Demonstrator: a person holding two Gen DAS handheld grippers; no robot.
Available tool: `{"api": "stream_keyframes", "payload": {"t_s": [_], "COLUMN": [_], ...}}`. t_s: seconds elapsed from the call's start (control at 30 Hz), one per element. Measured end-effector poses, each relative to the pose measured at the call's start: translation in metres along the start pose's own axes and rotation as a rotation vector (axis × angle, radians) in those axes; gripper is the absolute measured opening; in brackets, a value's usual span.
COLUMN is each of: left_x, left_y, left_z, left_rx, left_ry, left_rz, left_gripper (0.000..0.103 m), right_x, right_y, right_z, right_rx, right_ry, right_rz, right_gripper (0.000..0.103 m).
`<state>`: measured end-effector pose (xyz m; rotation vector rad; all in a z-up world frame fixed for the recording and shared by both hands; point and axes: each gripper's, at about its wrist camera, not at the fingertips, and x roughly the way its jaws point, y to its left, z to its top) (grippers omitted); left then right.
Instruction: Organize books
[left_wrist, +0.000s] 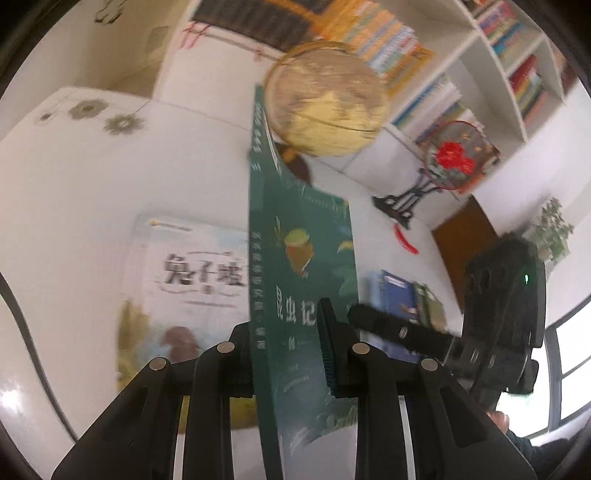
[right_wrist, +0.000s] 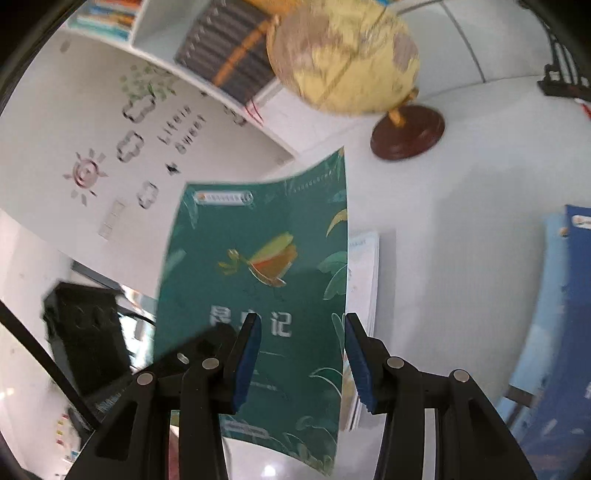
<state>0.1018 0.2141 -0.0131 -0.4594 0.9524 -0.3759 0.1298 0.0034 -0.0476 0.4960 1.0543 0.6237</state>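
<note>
L claw (left_wrist: 288, 354) pinches 1 green book (left_wrist: 303, 266), held up off the white table (left_wrist: 92, 206). R claw (right_wrist: 303, 354) is spread wide, touching nothing. 1 white book (left_wrist: 192, 280) lies flat near the globe (left_wrist: 328, 99), 1 blue book (right_wrist: 554, 314) by the table's right edge.

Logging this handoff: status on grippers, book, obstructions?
Left gripper shut on green book, held upright. Right gripper open, fingers either side of its cover. Globe stands beyond; white book flat on table.

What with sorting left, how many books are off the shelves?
3, maybe more hidden: green paperback book clamped in the left gripper, white rabbit-cover book flat on the table, blue book farther right.
</note>
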Motion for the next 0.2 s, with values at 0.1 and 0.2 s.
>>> {"api": "stream_keyframes", "payload": {"t_s": [0.1, 0.2], "left_x": [0.008, 0.016], "left_y": [0.025, 0.047], "left_z": [0.001, -0.002], "left_rx": [-0.03, -0.061], "left_ry": [0.011, 0.034], "left_rz": [0.019, 0.034], "left_gripper": [0.022, 0.022], "right_x": [0.031, 0.053], "right_y": [-0.004, -0.014], "right_z": [-0.005, -0.009], "right_rx": [0.019, 0.079], "right_ry": [0.041, 0.065], "right_rz": [-0.04, -0.042], "right_gripper": [0.045, 0.045]}}
